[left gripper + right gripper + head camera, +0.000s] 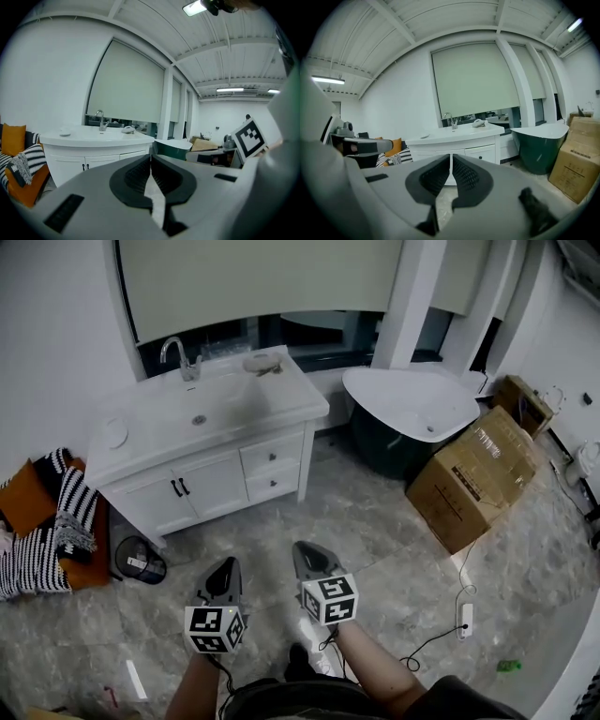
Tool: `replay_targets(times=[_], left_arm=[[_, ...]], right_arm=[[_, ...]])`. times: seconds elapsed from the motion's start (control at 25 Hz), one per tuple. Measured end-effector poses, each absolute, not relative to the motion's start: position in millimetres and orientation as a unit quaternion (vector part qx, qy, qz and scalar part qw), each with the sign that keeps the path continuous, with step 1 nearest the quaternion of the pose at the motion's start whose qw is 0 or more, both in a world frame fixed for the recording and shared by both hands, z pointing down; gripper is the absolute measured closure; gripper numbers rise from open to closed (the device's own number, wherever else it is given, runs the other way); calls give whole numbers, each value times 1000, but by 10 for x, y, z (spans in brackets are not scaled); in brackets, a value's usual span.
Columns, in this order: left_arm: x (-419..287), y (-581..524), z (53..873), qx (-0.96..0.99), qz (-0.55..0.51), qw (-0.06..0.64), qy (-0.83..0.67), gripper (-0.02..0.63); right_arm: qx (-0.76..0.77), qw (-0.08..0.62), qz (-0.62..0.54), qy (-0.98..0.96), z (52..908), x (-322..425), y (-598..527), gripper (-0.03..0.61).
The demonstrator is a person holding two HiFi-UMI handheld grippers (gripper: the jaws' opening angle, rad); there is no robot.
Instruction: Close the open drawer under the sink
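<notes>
Two claws, both held low in front of the person and well away from the vanity (pixel 281 413). The left claw (pixel 228 568) is clenched with nothing between its jaws, and the right claw (pixel 301 551) is the same, tips together and empty. They sit side by side, near each other but not touching, both pointing toward the vanity. The white vanity top is a surface with one sink basin (pixel 202 409), one faucet (pixel 178 357) and one small round dish (pixel 114 432). Below it are two cabinet doors (pixel 187 491) and, at the right end, two stacked drawers: upper drawer (pixel 272 456) and lower drawer (pixel 274 484), both fronts looking flush with the cabinet. There's one dark green bathtub (pixel 412 404) to the right, then two cardboard boxes, one large box (pixel 473 474) and one smaller box (pixel 522 401). One power strip (pixel 466 617) lies on the tiled floor (pixel 375 540).
</notes>
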State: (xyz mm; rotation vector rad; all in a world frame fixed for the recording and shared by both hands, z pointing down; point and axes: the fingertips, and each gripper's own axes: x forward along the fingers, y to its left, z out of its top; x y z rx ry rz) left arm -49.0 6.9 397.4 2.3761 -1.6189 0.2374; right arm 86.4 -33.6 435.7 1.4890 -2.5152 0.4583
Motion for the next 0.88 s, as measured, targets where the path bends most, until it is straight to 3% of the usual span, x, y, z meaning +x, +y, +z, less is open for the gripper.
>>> replay_targets(times=[0.88], left_arm=[[-1357, 1963, 3899, 843, 84, 126, -516, 594]], right_arm=[[535, 112, 137, -826, 4184, 19, 1640, 549]])
